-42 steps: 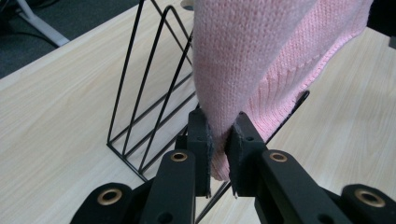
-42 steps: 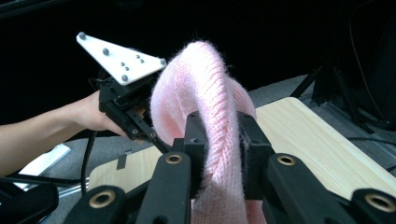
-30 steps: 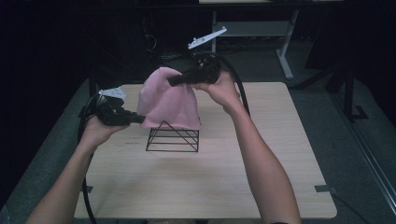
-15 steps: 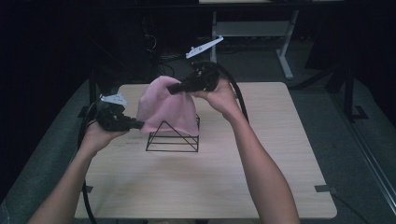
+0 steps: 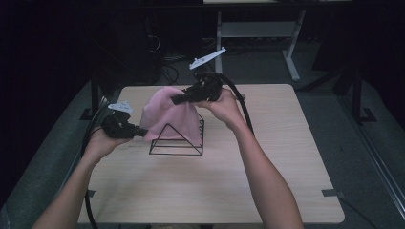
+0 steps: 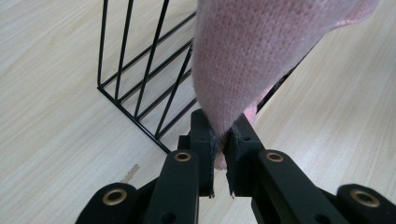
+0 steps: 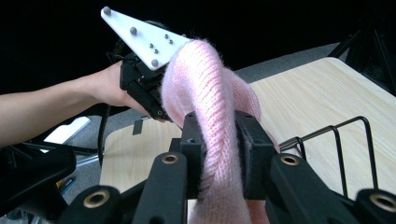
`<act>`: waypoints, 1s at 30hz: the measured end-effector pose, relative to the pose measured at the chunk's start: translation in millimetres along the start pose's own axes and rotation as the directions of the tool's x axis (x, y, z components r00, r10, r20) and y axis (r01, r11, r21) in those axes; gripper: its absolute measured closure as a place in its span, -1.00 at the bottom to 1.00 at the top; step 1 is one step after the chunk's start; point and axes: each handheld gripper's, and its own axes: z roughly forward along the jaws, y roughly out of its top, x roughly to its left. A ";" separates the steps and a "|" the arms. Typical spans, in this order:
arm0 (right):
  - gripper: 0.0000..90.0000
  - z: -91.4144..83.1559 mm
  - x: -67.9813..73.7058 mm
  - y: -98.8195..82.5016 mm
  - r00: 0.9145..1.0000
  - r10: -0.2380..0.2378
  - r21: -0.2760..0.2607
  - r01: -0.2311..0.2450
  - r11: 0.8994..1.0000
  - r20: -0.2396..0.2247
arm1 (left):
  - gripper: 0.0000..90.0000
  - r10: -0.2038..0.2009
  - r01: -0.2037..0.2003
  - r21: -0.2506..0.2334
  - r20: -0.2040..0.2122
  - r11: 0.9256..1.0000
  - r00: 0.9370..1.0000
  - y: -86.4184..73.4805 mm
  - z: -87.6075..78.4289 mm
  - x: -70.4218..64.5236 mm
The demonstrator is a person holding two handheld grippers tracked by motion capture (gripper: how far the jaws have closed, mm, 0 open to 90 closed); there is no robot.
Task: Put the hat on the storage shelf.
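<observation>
Nearest the person, the left gripper (image 5: 136,130) sits low over the wooden table (image 5: 286,157), its jaws clamped on one edge of the pink knitted cloth (image 5: 165,114); in the left gripper view the pads pinch a thin fold of the knit (image 6: 233,70), with a little pink showing below them; the wire rack (image 6: 140,79) stands just behind that grip, on the tabletop. Farther out, the cloth lies draped over the peak of the black wire rack (image 5: 176,143), which is triangular seen from the front, and the fabric hangs down its near and left sides; beyond that, the right gripper (image 5: 177,99) holds the top of the cloth above the rack, jaws closed on a thick rolled bunch of it (image 7: 219,140); the left gripper (image 7: 156,105) shows farther off in that view, with the cloth stretched between the two.

The cloth looks light, soft and stretchy, a fuzzy knit that sags wherever it is not held and gives under pull; it is not likely to slip from rubber pads, but loose loops could snag on the rack's wire ends. Edges and corners look like the best places to take hold, well apart, so that it spreads flat rather than bunching.
</observation>
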 end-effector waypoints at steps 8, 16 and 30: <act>0.64 7.7 -0.1 -7.8 1.000 0.002 0.034 -0.003 0.999 0.011 | 0.85 -0.001 0.002 0.033 -0.021 0.999 1.000 -9.1 9.2 0.9; 0.63 16.9 -1.8 -16.0 1.000 0.012 0.048 -0.012 0.999 0.005 | 0.86 0.028 -0.024 0.077 -0.056 0.997 0.998 -13.9 19.4 -1.3; 0.61 27.6 -2.3 -26.7 1.000 0.010 0.077 -0.009 0.997 -0.013 | 0.86 0.040 -0.033 0.131 -0.053 0.991 0.998 -21.1 30.9 -1.0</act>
